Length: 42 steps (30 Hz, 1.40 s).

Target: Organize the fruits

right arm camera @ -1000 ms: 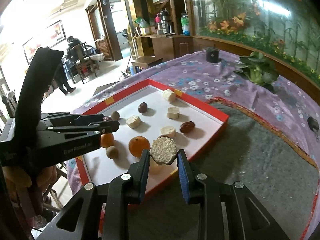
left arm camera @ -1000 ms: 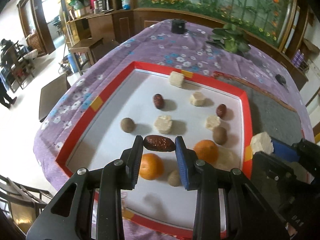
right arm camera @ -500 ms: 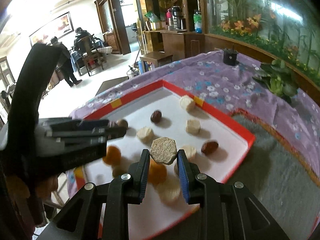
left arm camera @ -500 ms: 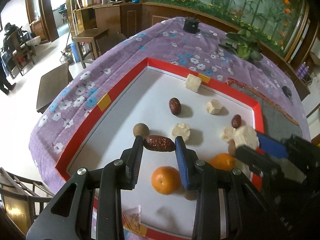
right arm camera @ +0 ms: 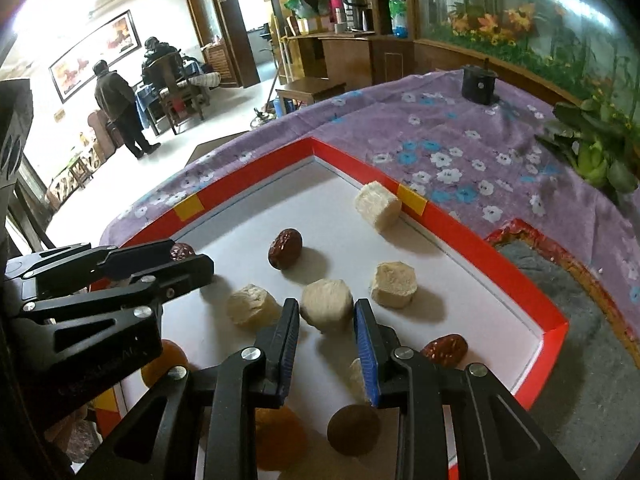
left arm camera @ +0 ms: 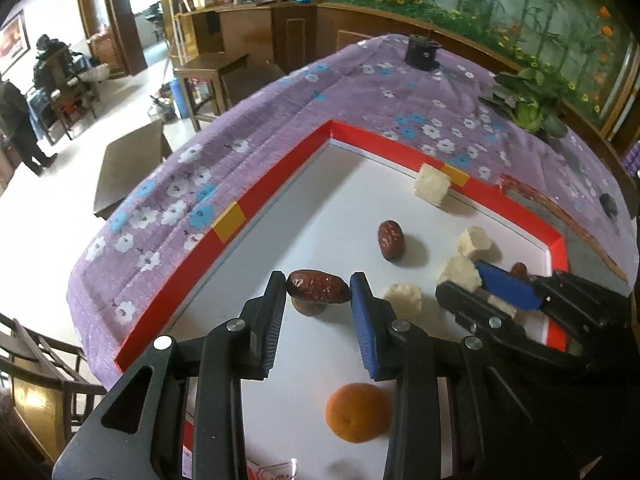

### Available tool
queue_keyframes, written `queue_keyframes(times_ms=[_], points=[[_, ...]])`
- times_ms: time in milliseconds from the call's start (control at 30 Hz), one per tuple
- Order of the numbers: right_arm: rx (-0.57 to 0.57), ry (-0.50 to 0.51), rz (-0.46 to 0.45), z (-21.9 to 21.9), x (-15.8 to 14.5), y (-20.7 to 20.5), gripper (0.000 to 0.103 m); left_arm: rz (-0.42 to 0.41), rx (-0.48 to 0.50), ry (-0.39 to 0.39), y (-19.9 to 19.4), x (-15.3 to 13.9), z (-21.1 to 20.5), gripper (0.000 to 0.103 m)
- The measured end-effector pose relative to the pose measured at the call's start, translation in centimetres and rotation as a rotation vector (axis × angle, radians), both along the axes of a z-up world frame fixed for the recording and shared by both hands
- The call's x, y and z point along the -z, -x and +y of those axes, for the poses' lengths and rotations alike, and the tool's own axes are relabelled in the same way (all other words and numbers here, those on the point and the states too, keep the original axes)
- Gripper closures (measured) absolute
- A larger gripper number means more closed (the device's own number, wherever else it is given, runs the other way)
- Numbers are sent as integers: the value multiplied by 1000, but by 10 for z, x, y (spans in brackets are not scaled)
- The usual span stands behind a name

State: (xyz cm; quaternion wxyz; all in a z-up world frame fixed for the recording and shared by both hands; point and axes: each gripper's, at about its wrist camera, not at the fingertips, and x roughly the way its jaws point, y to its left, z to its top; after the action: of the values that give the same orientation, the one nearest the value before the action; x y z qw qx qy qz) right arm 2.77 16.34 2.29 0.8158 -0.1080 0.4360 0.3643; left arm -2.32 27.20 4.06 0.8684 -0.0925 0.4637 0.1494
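Left claw [left arm camera: 319,288] pinches a dried red date [left arm camera: 318,287] end to end, held above the white floor of the red-rimmed tray [left arm camera: 256,204]. Right claw [right arm camera: 326,312] is opening; a pale hexagonal cake [right arm camera: 327,309] sits between its pads, whether loose yet cannot be told. Step in hand, judged: placing both pieces into groups. Another date [left arm camera: 391,240] lies at 1 o'clock from the held one; two more cakes [right arm camera: 394,284] flank the right claw at 10 and 2 o'clock. Next move likely calls for lowering the date beside its kind, then spreading the left claw. An orange [left arm camera: 357,413] lies near the tray's near edge.
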Motion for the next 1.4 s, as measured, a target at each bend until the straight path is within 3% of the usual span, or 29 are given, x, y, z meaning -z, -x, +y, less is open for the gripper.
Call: queue_keyframes(times_ms=[133,267,367,567,733,833,1400], points=[[5,-32,-2,-5,-2,3,62,19,-6,7,-2,4,0,63],[13,-36,-28,-11,-10,12,62,6,-18,-21,3,3,-4,48],[27,-59,-57,-22,-20,23,62,-13,-9,-27,9,-2,-10,43],[159,-112,-192,-60,-44,52,45,-93,20,-92,32,-22,-36,43],[228,-152,-201,-93,-51,70,43,-155,60,-122,53,-38,-63,42],[274,-167,-219,-113,-53,83,35,-169,60,-110,66,-42,-73,42],[257,-182,-238,-133,-57,132,35,-218,45,-105,109,-56,-93,42]])
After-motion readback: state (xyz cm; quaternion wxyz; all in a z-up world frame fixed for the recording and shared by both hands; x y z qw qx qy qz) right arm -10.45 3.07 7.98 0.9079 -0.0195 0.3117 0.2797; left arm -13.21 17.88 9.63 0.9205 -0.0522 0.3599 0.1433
